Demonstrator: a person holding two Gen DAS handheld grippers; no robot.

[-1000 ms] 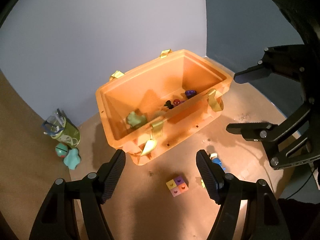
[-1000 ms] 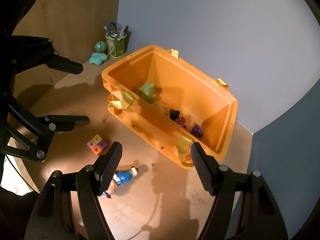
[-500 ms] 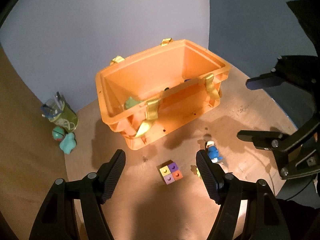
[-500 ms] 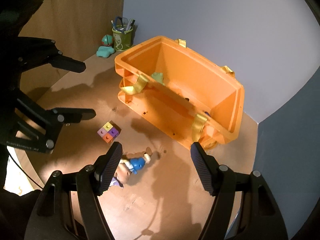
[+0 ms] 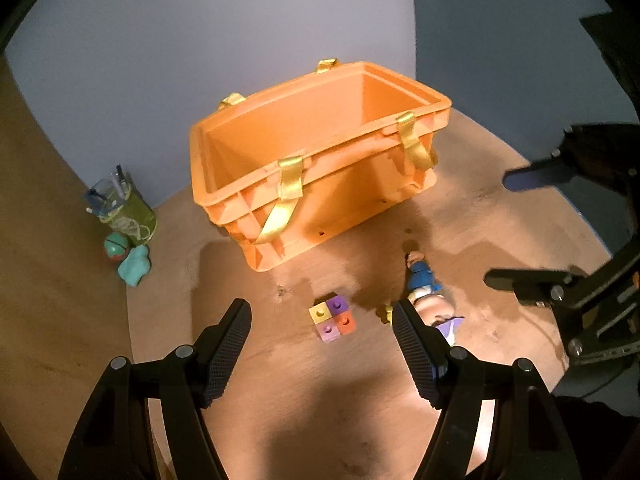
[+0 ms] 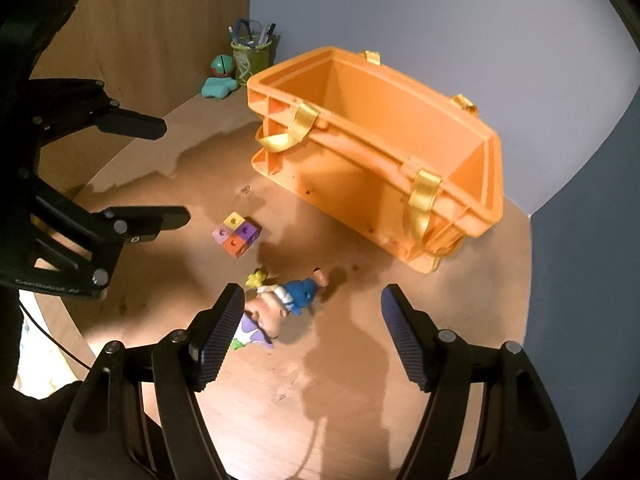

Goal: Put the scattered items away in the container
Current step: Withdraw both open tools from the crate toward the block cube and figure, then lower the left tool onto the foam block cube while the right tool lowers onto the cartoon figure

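An orange crate [image 5: 344, 196] with yellow straps stands on the round wooden table [image 5: 304, 392]; it also shows in the right wrist view [image 6: 360, 168]. Its inside is hidden from here. A four-coloured block cube [image 5: 332, 319] lies in front of it, between and just beyond my left gripper's [image 5: 320, 320] open fingers. A doll in blue [image 6: 288, 300] lies right of the cube, just ahead of my open right gripper [image 6: 312, 304]. The cube [image 6: 237, 234] and the left gripper [image 6: 172, 172] show in the right view. The right gripper [image 5: 496, 232] shows in the left view.
A green pen cup [image 5: 128, 216], a small round toy [image 5: 116, 247] and a teal flower toy [image 5: 135, 267] stand at the table's left edge by the wall. A small yellow piece [image 6: 256, 278] lies next to the doll. Walls stand behind the crate.
Both grippers have dropped lower and drawn back from the crate. The crate's inside has gone out of sight; the cube and doll look closer. Both stay open.
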